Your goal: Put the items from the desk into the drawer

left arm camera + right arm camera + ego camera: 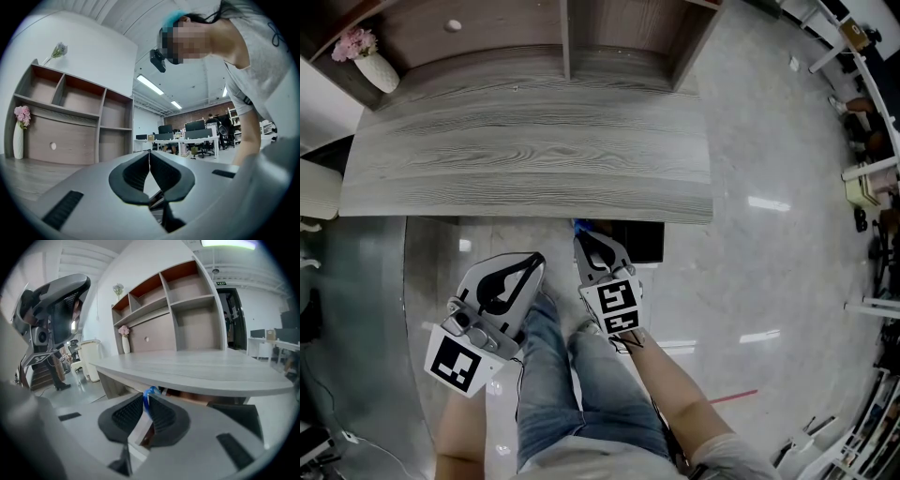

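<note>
Worktop (525, 141) of grey wood lies across the upper part of the head view, with a shelf unit (567, 37) at its far side. On its far left corner stands a white vase (377, 70) with pink flowers (354, 43).

Both grippers are below the near edge of the worktop, over the shiny floor (769, 234) and over the person's legs in jeans (572, 394). The right tongs (579, 238) point toward the worktop edge. In the right gripper view the right tongs (146, 404) are closed on a small blue item (150, 392), which sticks out a little past the tips. What kind of thing it is, I cannot tell. In the head view the blue item (578, 225) shows just at the edge of the worktop, in front of a dark box (637, 242) under it. Whether this box is the drawer is not clear.

The left tongs (536, 261) are beside the right ones, apart from them, and tilted toward them. In the left gripper view the left tongs (149, 159) are pressed together with nothing between them
</note>
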A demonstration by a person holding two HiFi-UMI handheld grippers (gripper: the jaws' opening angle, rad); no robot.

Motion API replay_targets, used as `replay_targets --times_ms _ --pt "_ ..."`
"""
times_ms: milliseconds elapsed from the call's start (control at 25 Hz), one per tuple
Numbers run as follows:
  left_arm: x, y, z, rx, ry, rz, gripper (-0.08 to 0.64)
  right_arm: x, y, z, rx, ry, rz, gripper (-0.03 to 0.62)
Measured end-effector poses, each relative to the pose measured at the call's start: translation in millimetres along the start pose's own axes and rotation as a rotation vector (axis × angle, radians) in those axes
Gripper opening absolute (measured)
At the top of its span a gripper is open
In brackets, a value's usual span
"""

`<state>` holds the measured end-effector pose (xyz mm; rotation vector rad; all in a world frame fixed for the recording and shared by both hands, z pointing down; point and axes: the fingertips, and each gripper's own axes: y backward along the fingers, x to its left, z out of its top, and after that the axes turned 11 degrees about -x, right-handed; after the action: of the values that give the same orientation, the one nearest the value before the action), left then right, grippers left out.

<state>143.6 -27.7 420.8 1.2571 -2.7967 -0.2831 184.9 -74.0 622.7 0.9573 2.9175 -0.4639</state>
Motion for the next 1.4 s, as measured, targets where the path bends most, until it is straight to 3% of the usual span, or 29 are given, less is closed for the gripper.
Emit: replay_targets --times_ms 480,960,1400 --pt "-1 2 4 -0.006 -0.006 0.007 0.012 -8 5 12 -0.045 -0.017 -0.036 0.04" --pt "-4 -4 17 -0.031 -0.012 -0.005 0.012 1 16 39 -0.093 0.026 0.022 0.011" --pt "-28 -1 60 -0.053 -0.017 -0.009 0.012 27 62 96 -0.125 0.07 0.088 0.009"
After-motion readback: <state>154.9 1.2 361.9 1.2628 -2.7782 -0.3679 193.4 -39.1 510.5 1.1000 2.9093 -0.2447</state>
